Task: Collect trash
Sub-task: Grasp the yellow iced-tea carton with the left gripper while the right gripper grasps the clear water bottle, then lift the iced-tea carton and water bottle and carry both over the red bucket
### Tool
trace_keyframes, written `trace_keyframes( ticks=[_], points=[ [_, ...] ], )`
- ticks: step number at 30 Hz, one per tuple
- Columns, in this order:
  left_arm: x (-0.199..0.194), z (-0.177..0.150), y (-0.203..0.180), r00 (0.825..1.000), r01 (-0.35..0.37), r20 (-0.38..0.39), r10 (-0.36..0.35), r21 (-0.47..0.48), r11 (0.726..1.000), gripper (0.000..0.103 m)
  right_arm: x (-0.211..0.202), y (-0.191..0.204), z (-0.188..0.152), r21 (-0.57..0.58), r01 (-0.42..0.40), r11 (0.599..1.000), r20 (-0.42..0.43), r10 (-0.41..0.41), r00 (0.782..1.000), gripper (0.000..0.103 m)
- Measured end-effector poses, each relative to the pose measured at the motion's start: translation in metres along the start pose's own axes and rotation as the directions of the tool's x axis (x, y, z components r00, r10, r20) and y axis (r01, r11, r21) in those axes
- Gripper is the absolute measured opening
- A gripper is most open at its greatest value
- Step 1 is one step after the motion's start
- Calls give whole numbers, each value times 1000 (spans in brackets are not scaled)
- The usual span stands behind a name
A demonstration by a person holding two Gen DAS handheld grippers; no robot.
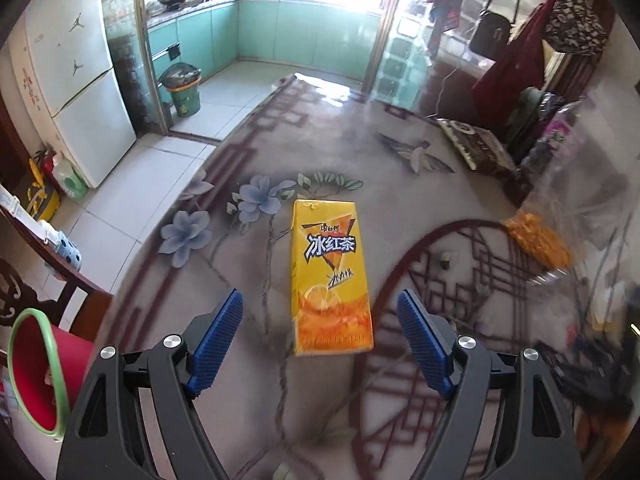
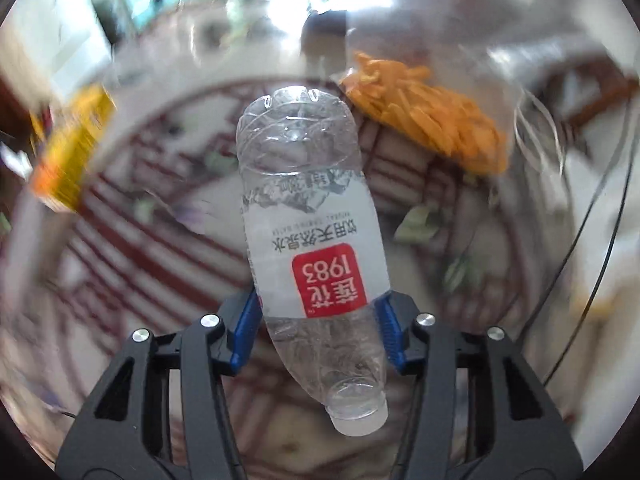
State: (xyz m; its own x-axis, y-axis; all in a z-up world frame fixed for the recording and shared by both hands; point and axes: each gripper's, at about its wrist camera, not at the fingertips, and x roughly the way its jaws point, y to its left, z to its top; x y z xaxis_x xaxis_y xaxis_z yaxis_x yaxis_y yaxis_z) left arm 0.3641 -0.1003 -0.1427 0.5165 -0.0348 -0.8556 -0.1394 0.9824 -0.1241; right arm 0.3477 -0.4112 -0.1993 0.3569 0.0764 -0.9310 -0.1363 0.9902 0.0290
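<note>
**Right has the bottle, left wide open over the carton**

Right gripper [image 2: 316, 316] – blue pads [image 2: 244, 324] pressed on both sides of a clear plastic bottle [image 2: 308, 216], gripped low on its red-and-white label. The cap end points back toward the camera and the base points away. Bottle looks empty, though the view is smeared, so not certain. Past it, a clear bag of orange snack sticks [image 2: 432, 124] lies up right on the patterned tablecloth [image 2: 160, 264], and a yellow blur at the left edge is probably the drink carton [image 2: 68, 144].

Left gripper [image 1: 320, 348] – jaws spread wide, nothing between the pads [image 1: 218, 344]. The yellow iced-tea carton [image 1: 330, 276] lies flat on the tablecloth [image 1: 256, 264] just ahead, centred between the fingers but not touched. Right of it is the snack bag [image 1: 538, 240], blurred. Lower left, a red bin with a green rim [image 1: 36, 372] sits beside the table. Farther back: white fridge [image 1: 76, 80], then a green trash can [image 1: 182, 90] in the kitchen doorway.
</note>
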Motion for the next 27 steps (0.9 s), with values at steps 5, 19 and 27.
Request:
trace_keyframes(
  ticks=[5,19,27],
  points=[
    [43,4,-5,998,-30,-56,26,-77,997,76,-26,6,-44,177,-142,974,71,132,989,50],
    [38,-5,-18,999,-20,-34,22,36,999,57,-39,25,-75,353,-240,904,111,215,970,50],
    [-25,-24,-7,998,49,30,-53,125,991,57,-57,55,-81,331,-266,905,128,236,963,50]
  ],
)
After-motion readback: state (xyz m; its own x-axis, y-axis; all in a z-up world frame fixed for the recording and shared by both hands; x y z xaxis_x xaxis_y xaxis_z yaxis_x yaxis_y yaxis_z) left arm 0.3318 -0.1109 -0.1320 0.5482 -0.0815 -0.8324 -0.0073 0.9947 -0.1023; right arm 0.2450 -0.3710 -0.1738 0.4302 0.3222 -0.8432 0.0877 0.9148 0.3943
